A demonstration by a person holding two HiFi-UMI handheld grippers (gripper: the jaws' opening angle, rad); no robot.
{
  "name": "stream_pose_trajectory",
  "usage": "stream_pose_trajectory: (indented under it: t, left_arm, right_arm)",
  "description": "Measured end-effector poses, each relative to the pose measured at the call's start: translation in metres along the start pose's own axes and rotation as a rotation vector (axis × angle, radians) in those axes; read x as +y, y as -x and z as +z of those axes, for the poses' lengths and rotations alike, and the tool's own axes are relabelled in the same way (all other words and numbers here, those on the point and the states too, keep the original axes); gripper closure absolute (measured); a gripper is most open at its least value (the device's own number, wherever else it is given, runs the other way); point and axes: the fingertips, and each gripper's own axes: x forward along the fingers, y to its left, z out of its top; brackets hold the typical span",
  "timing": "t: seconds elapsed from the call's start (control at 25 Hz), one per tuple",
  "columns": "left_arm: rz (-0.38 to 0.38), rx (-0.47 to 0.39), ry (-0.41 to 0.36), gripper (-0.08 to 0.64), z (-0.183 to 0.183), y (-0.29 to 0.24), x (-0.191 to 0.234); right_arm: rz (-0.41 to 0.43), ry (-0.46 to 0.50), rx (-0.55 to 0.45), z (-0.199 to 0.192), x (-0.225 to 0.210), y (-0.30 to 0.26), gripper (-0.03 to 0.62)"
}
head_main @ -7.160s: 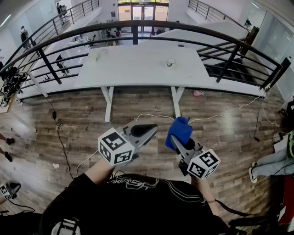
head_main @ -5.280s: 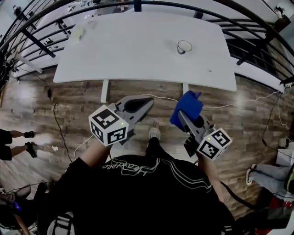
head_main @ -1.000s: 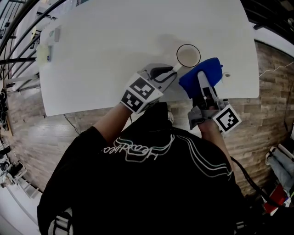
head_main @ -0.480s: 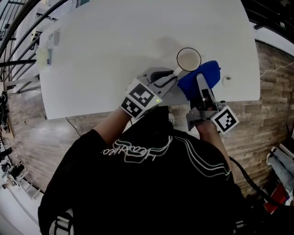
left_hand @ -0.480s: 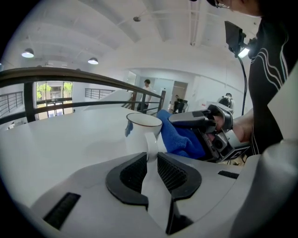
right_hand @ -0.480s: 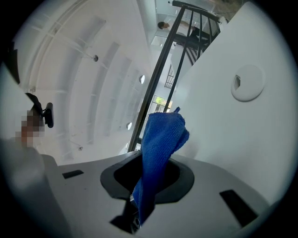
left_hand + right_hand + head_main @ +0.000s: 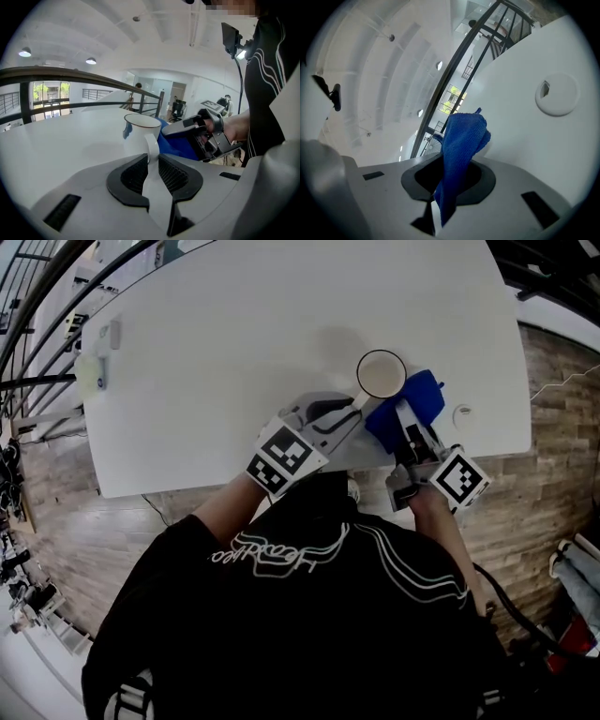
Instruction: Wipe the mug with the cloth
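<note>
Mug (image 7: 381, 374) handle clamped in left tool (image 7: 151, 160); right tool (image 7: 451, 185) clamped on cloth (image 7: 463, 136), just right of mug. Approach step; next probably needs cloth pressed on wall, then rubbed.

what you can't see right now

from your head camera the mug (image 7: 381, 376) shows only its rim and inside. its wall and base sit under that rim, so where the cloth (image 7: 427, 395) meets it is hidden. the right gripper (image 7: 403, 416) covers the cloth's near part, and its fingertips are buried in the folds. in your left gripper view the left gripper (image 7: 152, 161) cuts off the mug's base and the lower end of its handle. in your right gripper view the cloth hides whatever stands behind it. the round disc (image 7: 555, 93) on the table (image 7: 234, 324) can't be named, and the small objects (image 7: 96, 357) at the far left corner are too small to tell.
</note>
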Motion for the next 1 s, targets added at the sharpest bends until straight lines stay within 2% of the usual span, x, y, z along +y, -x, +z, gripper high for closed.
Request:
stream_pose_trajectory:
  t: [0.24,0.4,0.76,1.0]
  left_arm:
    - [-0.004,-0.001,-0.001,0.485,0.001,-0.001,0.001]
    - [0.016,-0.001,-0.015,0.485,0.001,0.001,0.002]
    - [0.059,0.010,-0.032,0.485,-0.003,0.011,0.015]
    - [0.107,0.023,-0.049,0.485,-0.005,0.020,0.033]
  right_arm:
    - [-0.012,0.051,0.087,0.003,-0.003,-0.006,0.537]
    - [-0.010,0.057,0.094,0.008,-0.006,-0.001,0.538]
    - [0.118,0.144,0.223,0.005,0.012,0.008,0.538]
    - [0.185,0.173,0.237,0.014,0.026,0.012,0.538]
